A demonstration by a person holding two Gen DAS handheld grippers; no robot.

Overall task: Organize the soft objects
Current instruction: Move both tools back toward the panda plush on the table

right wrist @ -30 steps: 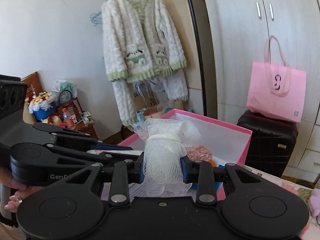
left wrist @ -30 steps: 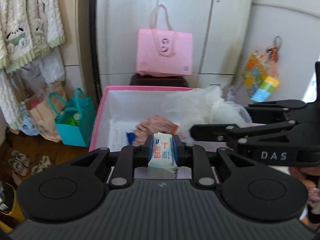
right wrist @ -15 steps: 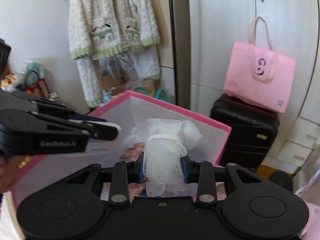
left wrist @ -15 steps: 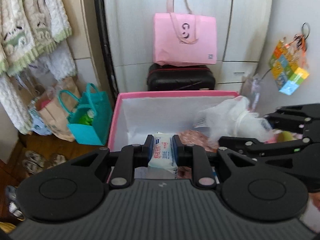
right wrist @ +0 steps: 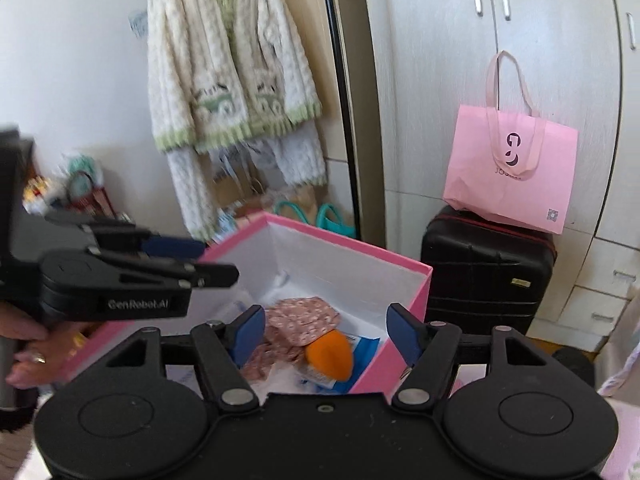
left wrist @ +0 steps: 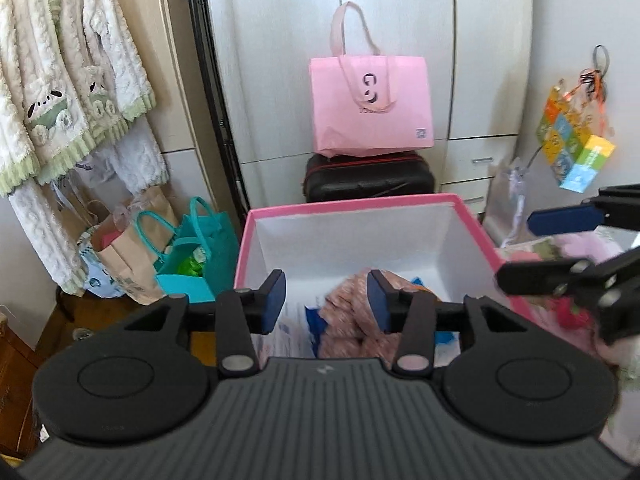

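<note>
A pink box (left wrist: 352, 204) with white inner walls stands open below both grippers. Inside lie a pink floral cloth (left wrist: 348, 312), an orange soft thing (right wrist: 330, 354) and blue-and-white packets (right wrist: 360, 346). My left gripper (left wrist: 327, 300) hangs over the box's near edge; its jaws are opening with nothing between the blue pads. A blurred white packet (left wrist: 294, 336) shows just under it. My right gripper (right wrist: 326, 332) is over the pink box (right wrist: 348, 240) too, jaws opening and empty. Each gripper shows in the other's view: right gripper (left wrist: 532, 248), left gripper (right wrist: 200, 260), held by a hand (right wrist: 36, 348).
Behind the box a pink tote bag (left wrist: 370, 108) sits on a black suitcase (left wrist: 368, 178) against white wardrobe doors. A teal bag (left wrist: 192, 256) and paper bags stand on the floor at left, under a hanging cream cardigan (right wrist: 232, 72). A colourful cube (left wrist: 572, 148) hangs at right.
Both grippers have opened. The tissue pack is gone from the left jaws and the white mesh puff from the right jaws. Both views have shifted over the box.
</note>
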